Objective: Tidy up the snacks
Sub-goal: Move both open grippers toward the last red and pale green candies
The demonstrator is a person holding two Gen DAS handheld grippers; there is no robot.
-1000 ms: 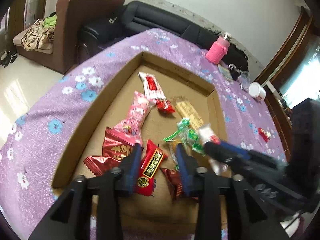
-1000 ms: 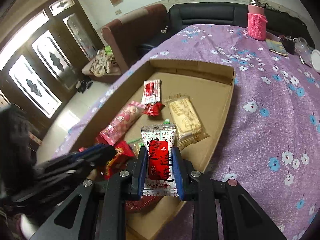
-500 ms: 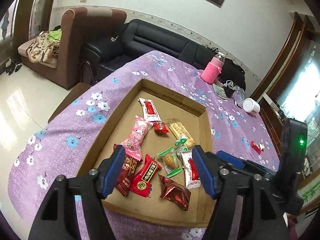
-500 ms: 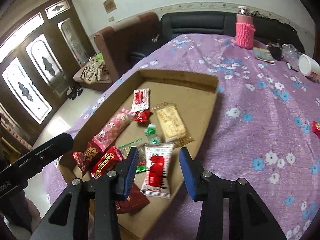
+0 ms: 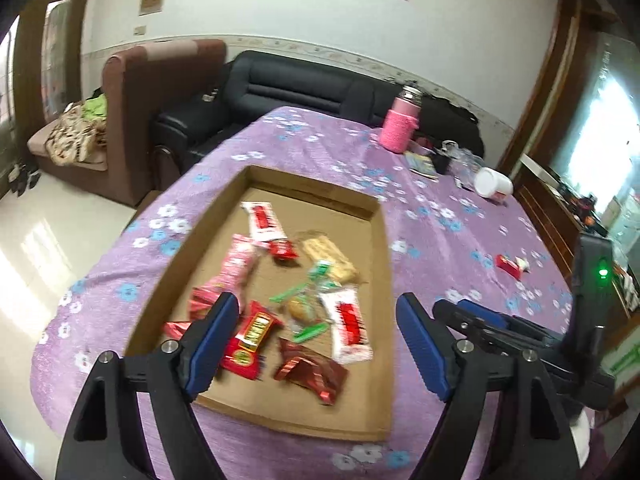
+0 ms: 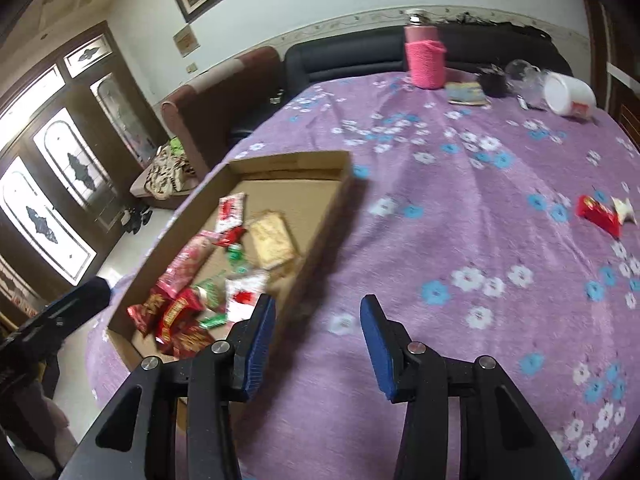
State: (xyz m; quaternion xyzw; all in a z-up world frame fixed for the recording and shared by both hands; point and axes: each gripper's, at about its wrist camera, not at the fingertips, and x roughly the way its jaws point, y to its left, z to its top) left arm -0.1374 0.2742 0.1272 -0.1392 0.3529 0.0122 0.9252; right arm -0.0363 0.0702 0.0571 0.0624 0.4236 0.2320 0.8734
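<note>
A shallow cardboard tray (image 5: 382, 248) (image 6: 324, 216) lies on the purple flowered tablecloth and holds several snack packets. Among them are a white packet with a red label (image 5: 347, 325) (image 6: 244, 294), a biscuit pack (image 5: 330, 260) (image 6: 274, 240), a pink packet (image 5: 236, 266) and red packets (image 5: 252, 334). A red snack (image 5: 508, 266) (image 6: 598, 216) lies loose on the cloth at the right, outside the tray. My left gripper (image 5: 316, 320) is open and empty above the tray's near end. My right gripper (image 6: 316, 320) is open and empty over the cloth beside the tray's right wall.
A pink-sleeved bottle (image 5: 402, 126) (image 6: 425, 54), a white cup on its side (image 5: 493, 188) (image 6: 570, 94) and small items stand at the table's far side. A black sofa (image 5: 280, 84) and brown armchair (image 5: 136, 92) are behind. The right gripper's body (image 5: 520, 332) shows at the right.
The right gripper opened and let go of the white packet with the red label, which now lies in the tray, then swung right over the cloth. The left gripper opened wider and drew back.
</note>
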